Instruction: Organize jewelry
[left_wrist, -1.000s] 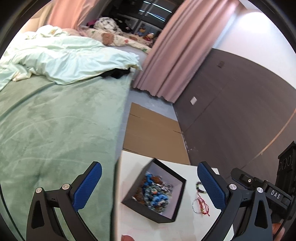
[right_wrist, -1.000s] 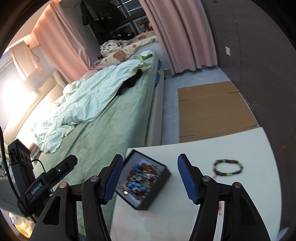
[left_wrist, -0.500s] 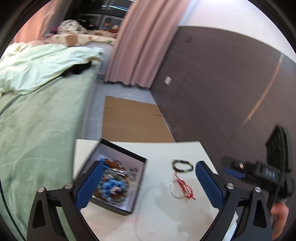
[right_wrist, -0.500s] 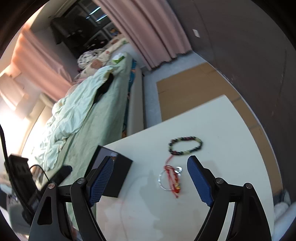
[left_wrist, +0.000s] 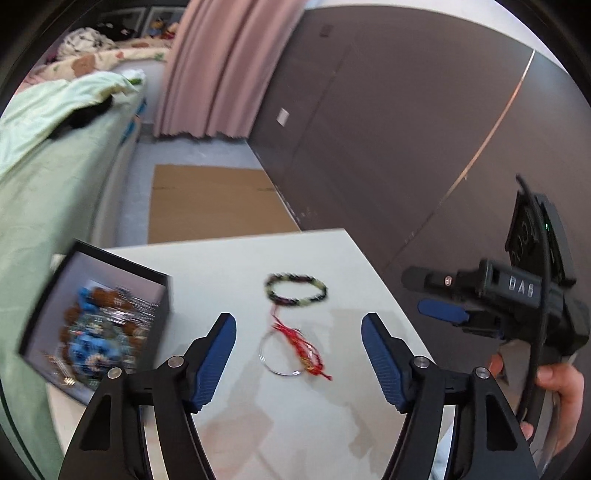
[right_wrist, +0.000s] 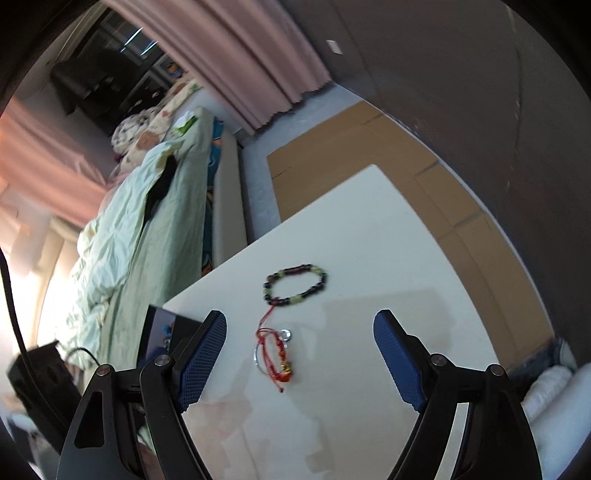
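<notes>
White tabletop (left_wrist: 229, 266) fills the lower half of both wrist views, with a green bed running up the left of each frame and a dark wall panel on the right. Your loose pieces lie mid-frame: the beaded bracelet (left_wrist: 296, 290) sits higher in the picture, and just below it, the red cord bracelet (left_wrist: 303, 349) lies across a thin silver ring (left_wrist: 275, 354), the two touching.

Your left gripper (left_wrist: 298, 349) hangs with its jaws spread wide and nothing between them; in its view the red cord falls almost exactly in the gap, its long axis slanting from upper left to lower right. Your right gripper (right_wrist: 300, 354) is likewise released and empty; in its view the red cord (right_wrist: 277, 352) sits left of centre, close to the left-hand pad (right_wrist: 201, 356), and runs nearly top to bottom.

The black box (left_wrist: 94, 321), already holding a blurred heap of beads, sits at the left edge of the left view. Judging by that, your left hand looks better centred on the cord and nearer the box.
</notes>
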